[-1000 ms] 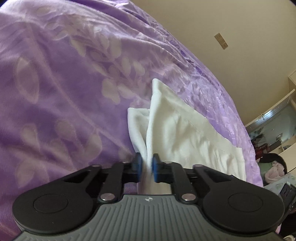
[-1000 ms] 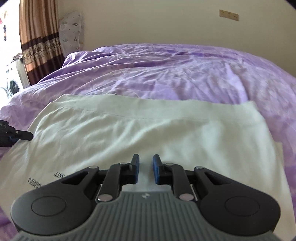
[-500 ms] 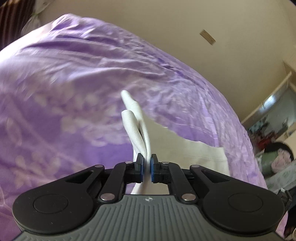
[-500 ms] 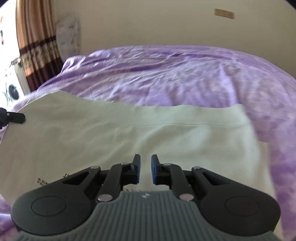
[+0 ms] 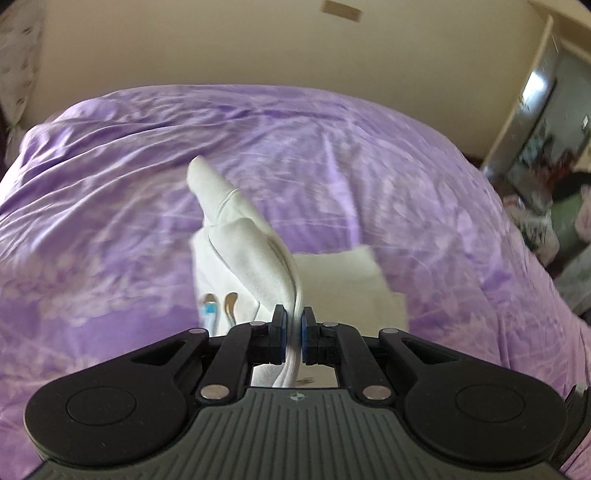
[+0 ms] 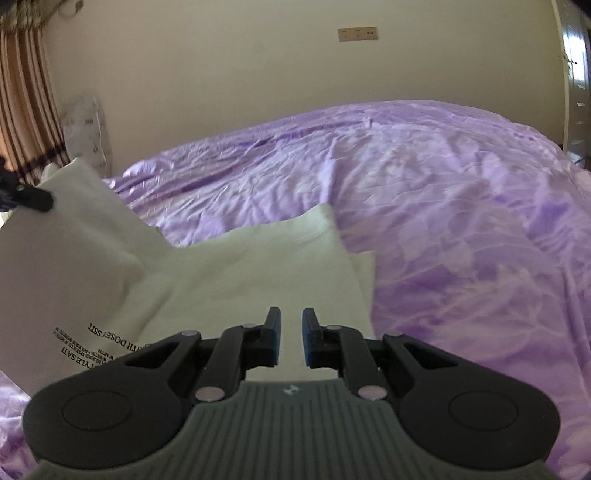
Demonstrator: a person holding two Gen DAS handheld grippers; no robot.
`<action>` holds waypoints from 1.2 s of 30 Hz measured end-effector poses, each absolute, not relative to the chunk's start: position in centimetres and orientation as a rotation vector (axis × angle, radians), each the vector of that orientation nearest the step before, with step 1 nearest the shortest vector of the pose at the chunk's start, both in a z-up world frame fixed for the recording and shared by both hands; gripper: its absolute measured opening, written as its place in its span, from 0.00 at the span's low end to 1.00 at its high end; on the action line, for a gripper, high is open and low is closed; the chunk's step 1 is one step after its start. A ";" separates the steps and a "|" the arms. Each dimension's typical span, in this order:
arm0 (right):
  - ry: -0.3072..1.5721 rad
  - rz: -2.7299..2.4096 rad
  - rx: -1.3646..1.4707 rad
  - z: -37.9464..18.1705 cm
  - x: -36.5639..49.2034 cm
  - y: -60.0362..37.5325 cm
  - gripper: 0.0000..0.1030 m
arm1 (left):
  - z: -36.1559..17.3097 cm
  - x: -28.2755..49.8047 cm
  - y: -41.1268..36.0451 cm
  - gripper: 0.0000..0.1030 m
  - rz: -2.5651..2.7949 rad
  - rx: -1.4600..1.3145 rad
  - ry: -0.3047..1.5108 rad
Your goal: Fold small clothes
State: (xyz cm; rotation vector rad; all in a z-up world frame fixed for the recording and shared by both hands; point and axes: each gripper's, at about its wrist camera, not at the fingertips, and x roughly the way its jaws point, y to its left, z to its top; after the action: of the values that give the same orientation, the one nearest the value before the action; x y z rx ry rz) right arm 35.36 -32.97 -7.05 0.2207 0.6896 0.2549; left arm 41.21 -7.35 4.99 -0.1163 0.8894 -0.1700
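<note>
A white T-shirt [image 6: 258,266] with black printed text lies on the purple bedspread [image 6: 461,192]. My left gripper [image 5: 291,334] is shut on a bunched edge of the T-shirt [image 5: 251,251] and holds it lifted above the bed. In the right wrist view the left gripper's tip [image 6: 33,197] shows at the far left, with the raised cloth hanging from it. My right gripper [image 6: 291,339] sits low over the near edge of the T-shirt with a narrow gap between its jaws; whether cloth is pinched there is hidden.
The purple bedspread [image 5: 406,184] fills both views. A beige wall with a socket plate [image 6: 357,34] stands behind. A striped curtain [image 6: 22,110] hangs at the left. Cluttered furniture [image 5: 546,192] stands past the bed's right edge.
My left gripper has lifted its edge of the T-shirt up and swung round toward the wall. The left side of the shirt now stands raised in the right wrist view.
</note>
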 end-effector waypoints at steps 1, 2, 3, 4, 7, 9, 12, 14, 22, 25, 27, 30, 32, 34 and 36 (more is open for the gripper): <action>0.686 0.257 0.231 -7.3 35.4 -33.6 0.07 | 4.7 41.7 -9.2 0.06 -0.184 -0.106 0.900; 0.683 0.258 0.243 -7.5 35.3 -34.3 0.07 | 4.2 42.2 -11.1 0.06 -0.194 -0.103 0.917; 0.681 0.253 0.256 -7.9 35.3 -35.0 0.07 | 3.6 42.6 -12.8 0.06 -0.205 -0.104 0.939; 0.680 0.249 0.266 -8.1 35.4 -35.5 0.07 | 2.9 43.1 -14.3 0.06 -0.211 -0.105 0.954; 0.673 0.231 0.298 -9.1 35.4 -37.1 0.07 | -0.3 44.4 -18.9 0.06 -0.242 -0.103 1.018; 0.667 0.221 0.304 -9.6 35.4 -37.9 0.07 | -2.9 45.3 -20.9 0.06 -0.245 -0.139 1.094; 0.667 0.203 0.310 -10.3 35.5 -39.0 0.07 | -6.3 46.4 -22.0 0.06 -0.212 -0.213 1.169; 0.681 0.199 0.325 -11.0 35.6 -39.6 0.07 | -7.6 46.8 -22.0 0.06 -0.214 -0.250 1.203; 0.692 0.239 0.406 -11.7 35.7 -40.3 0.11 | -6.4 46.5 -19.0 0.34 -0.406 -0.361 1.199; 0.691 0.243 0.452 -11.5 35.7 -40.6 0.16 | -4.9 46.2 -16.9 0.34 -0.356 -0.289 1.103; 0.682 0.254 0.495 -11.4 35.9 -40.8 0.29 | -4.5 46.3 -14.8 0.34 -0.310 -0.273 1.065; 0.688 0.296 0.539 -11.4 36.7 -40.7 0.36 | -5.0 47.0 -11.7 0.34 -0.256 -0.299 1.060; 0.703 0.325 0.556 -11.7 37.7 -40.5 0.36 | -5.7 47.4 -9.7 0.34 -0.231 -0.303 1.056; 0.719 0.335 0.564 -12.0 39.1 -40.5 0.37 | -6.4 47.8 -8.2 0.34 -0.206 -0.301 1.050; 0.735 0.360 0.585 -12.3 40.6 -40.6 0.40 | -7.1 48.3 -6.7 0.34 -0.192 -0.305 1.043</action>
State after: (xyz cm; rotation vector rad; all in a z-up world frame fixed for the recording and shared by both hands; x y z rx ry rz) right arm 40.61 -40.58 -12.32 0.5851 0.7355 0.3596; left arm 48.32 -6.72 -7.09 -0.3053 1.0427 -0.1920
